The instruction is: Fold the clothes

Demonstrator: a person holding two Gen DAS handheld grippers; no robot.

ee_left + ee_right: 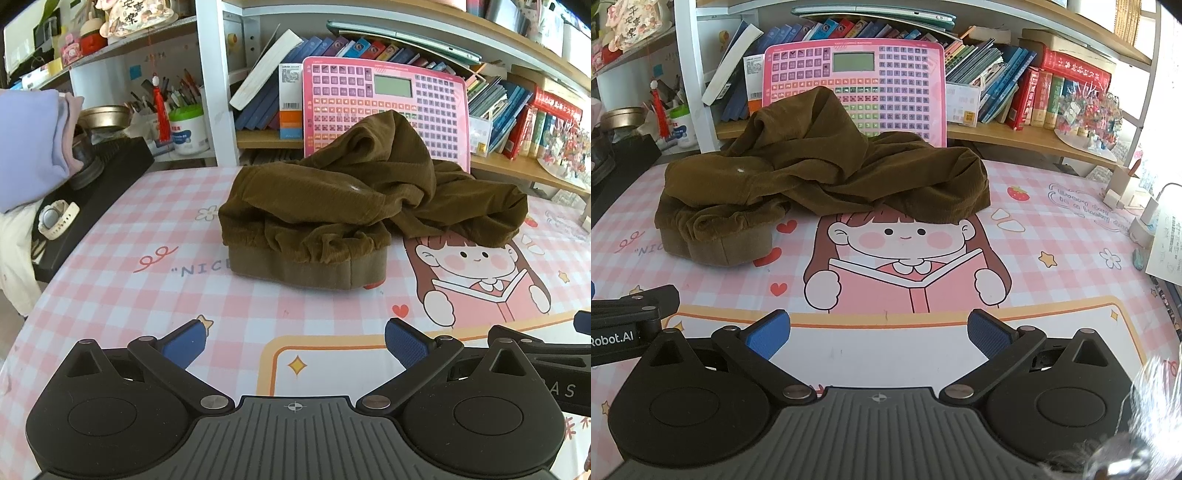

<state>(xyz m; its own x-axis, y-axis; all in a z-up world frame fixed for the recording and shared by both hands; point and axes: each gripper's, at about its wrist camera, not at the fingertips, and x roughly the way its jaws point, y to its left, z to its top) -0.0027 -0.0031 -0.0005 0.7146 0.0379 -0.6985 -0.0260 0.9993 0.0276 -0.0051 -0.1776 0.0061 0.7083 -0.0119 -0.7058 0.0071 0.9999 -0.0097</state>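
A crumpled olive-brown corduroy garment [347, 199] lies in a heap on the pink checked table mat [147, 295], its ribbed waistband facing me. In the right wrist view the same garment [820, 173] sits at upper left, partly covering the cartoon girl print. My left gripper [295, 347] hovers open above the mat, well short of the garment, nothing between its blue pads [186, 345]. My right gripper [879, 334] is open too, over the mat's lower frame, with blue pads [988, 332] empty. Part of the right gripper's body shows at the right edge of the left wrist view.
A pink keypad toy [388, 110] leans against the bookshelf behind the garment. Books [1034, 96] fill the shelf. At left, a black box [96, 192] carries a white watch [55, 219]; a lilac cloth [29, 147] hangs beside it. Small boxes and paper [1160, 229] sit at right.
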